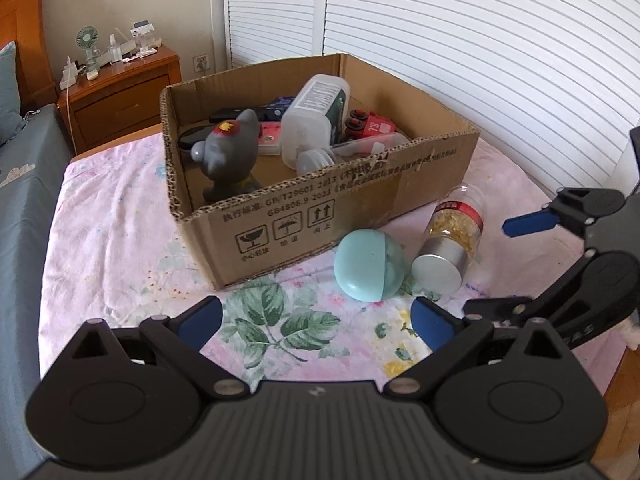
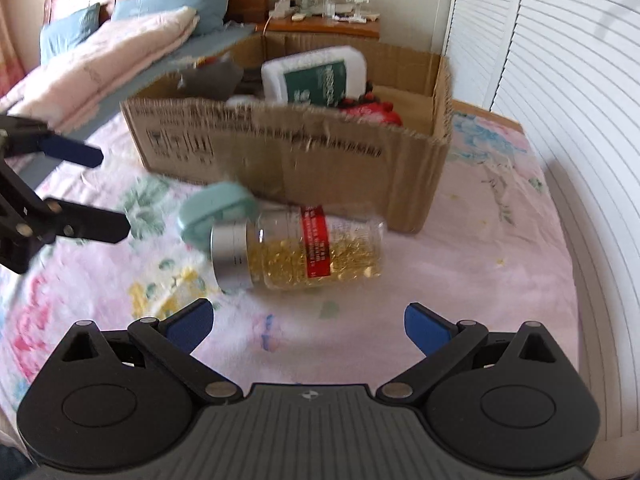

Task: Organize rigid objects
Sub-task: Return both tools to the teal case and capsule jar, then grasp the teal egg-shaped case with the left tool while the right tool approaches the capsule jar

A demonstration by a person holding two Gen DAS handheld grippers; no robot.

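Note:
A cardboard box [image 1: 400,192] sits on the pink floral bedspread; it also shows in the right wrist view [image 2: 340,168]. Inside lie a grey toy figure [image 1: 230,152], a white plastic bottle [image 1: 314,116] and a red toy [image 1: 370,124]. In front of the box lie a teal round case [image 1: 368,266] and a clear jar of yellow capsules [image 1: 450,240] on its side; both show in the right wrist view, the case [image 2: 216,208] and the jar [image 2: 296,254]. My left gripper [image 1: 316,322] is open, just short of the case. My right gripper [image 2: 306,326] is open, just short of the jar.
A wooden nightstand [image 1: 120,96] with a small fan and clutter stands beyond the bed. White louvered doors [image 1: 480,40] run along the right. Pillows and a folded blanket [image 2: 120,40] lie at the head of the bed.

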